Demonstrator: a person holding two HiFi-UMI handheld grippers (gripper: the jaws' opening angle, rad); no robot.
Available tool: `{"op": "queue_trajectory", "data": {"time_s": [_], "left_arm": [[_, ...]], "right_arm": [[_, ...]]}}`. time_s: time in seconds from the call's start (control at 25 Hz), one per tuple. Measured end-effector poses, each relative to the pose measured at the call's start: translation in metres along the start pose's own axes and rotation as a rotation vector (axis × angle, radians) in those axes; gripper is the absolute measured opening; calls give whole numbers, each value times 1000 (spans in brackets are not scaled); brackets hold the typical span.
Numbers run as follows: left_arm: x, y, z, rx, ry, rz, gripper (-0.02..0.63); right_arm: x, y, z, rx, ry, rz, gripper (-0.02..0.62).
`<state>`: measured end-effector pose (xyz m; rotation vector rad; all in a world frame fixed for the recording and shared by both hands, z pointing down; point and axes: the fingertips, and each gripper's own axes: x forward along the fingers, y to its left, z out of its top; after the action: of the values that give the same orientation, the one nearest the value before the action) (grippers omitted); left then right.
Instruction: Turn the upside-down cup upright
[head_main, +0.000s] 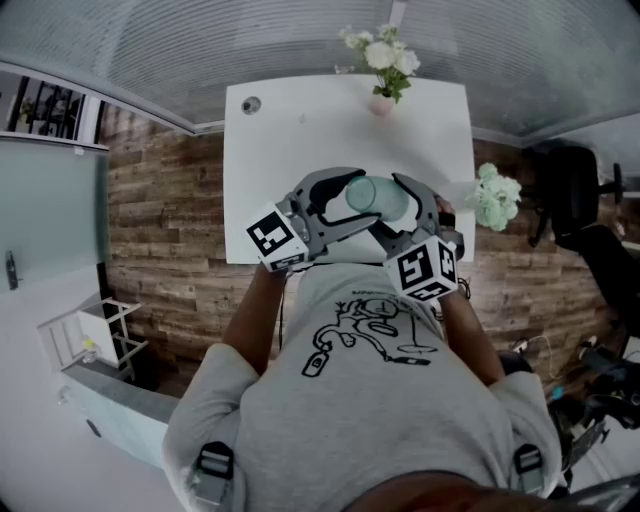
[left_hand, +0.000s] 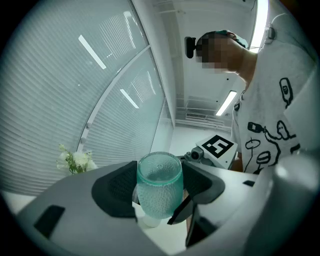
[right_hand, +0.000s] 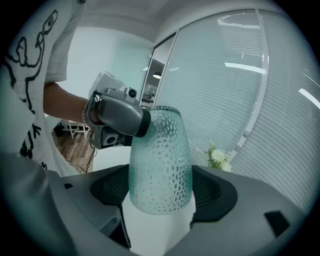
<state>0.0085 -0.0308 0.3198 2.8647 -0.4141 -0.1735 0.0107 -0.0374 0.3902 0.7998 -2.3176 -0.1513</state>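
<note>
A teal dimpled glass cup (head_main: 378, 196) hangs tilted on its side in the air over the near edge of the white table (head_main: 300, 130), between both grippers. My left gripper (head_main: 360, 196) comes in from the left, and in the left gripper view its pads press both sides of the cup (left_hand: 159, 187). From the right comes my right gripper (head_main: 396, 206). The right gripper view has its jaws flanking the wider end of the cup (right_hand: 160, 160), apparently touching, and the left gripper (right_hand: 117, 116) clamps the narrower end. The right gripper's marker cube (left_hand: 216, 147) shows behind the cup.
A small pink vase of white flowers (head_main: 382, 100) stands at the table's far edge, and a round grey disc (head_main: 250, 104) lies at the far left corner. More pale flowers (head_main: 495, 195) and a black chair (head_main: 575, 190) are right of the table. The floor is wood planks.
</note>
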Motion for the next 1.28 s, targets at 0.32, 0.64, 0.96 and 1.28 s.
{"op": "queue_trajectory", "data": {"time_s": [0.32, 0.64, 0.96, 1.28], "left_arm": [[5, 1, 5, 11, -1, 5, 282], [12, 1, 11, 40, 0, -4, 279], [13, 0, 12, 50, 8, -4, 276], [14, 0, 5, 68, 42, -5, 275]], "right_arm": [[3, 2, 0, 172, -109, 43, 373], [3, 0, 5, 312, -207, 64, 373], [4, 2, 11, 397, -302, 116, 373], [9, 5, 5, 417, -297, 122, 373]]}}
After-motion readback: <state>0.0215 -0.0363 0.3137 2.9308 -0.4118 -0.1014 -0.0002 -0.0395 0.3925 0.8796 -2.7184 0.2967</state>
